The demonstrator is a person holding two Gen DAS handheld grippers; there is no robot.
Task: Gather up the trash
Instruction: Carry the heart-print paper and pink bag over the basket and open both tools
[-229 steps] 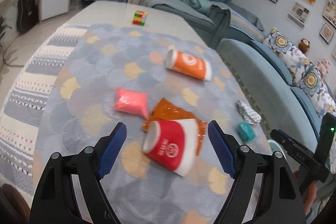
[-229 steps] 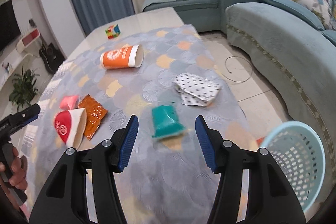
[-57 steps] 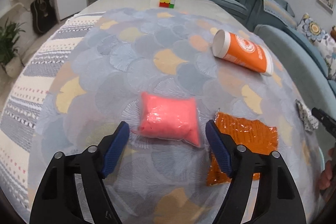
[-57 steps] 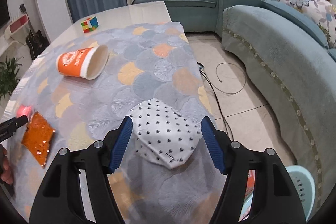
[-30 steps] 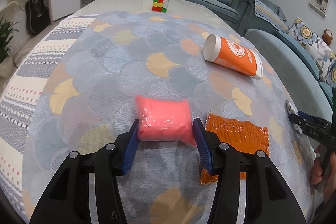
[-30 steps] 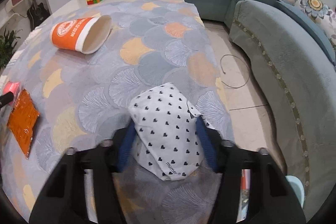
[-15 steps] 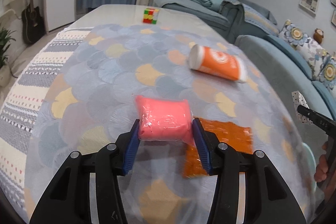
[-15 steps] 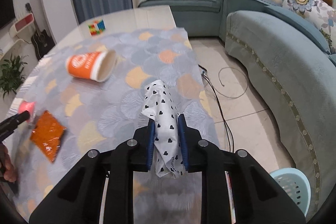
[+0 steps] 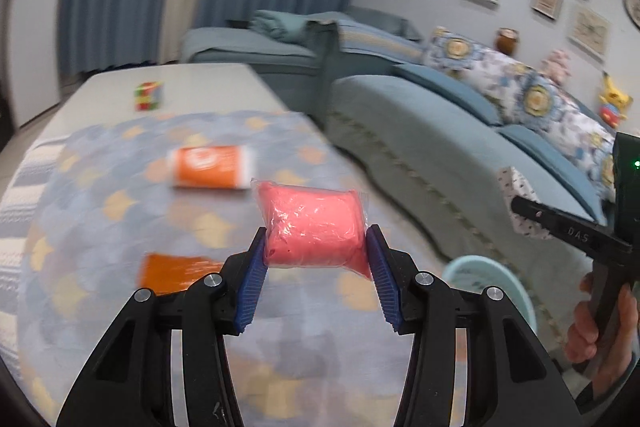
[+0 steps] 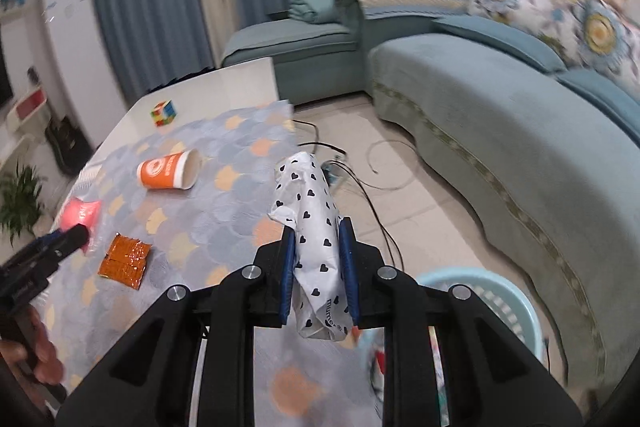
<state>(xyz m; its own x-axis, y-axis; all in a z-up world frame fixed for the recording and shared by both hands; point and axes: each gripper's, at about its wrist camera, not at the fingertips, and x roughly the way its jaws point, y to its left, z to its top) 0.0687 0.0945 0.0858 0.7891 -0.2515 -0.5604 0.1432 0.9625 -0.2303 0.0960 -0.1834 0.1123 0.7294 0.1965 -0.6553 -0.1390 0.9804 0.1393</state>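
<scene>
One orange paper cup (image 10: 168, 171), one orange foil packet (image 10: 125, 261), one pink packet (image 9: 314, 229), one heart-print paper bag (image 10: 316, 247), one puzzle cube (image 10: 164, 113), one pale blue basket (image 10: 496, 301).

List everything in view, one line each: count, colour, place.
packet: 1, pink, in left gripper
paper bag: 1, white with black hearts, in right gripper
cup: 1, orange, on its side on table
wrapper: 1, orange, flat on table
puzzle cube: 1, multicoloured, table's far end
basket: 1, light blue, floor beside table
sofa: 1, blue, right
left gripper: black, blue pads, shut
right gripper: same, shut
</scene>
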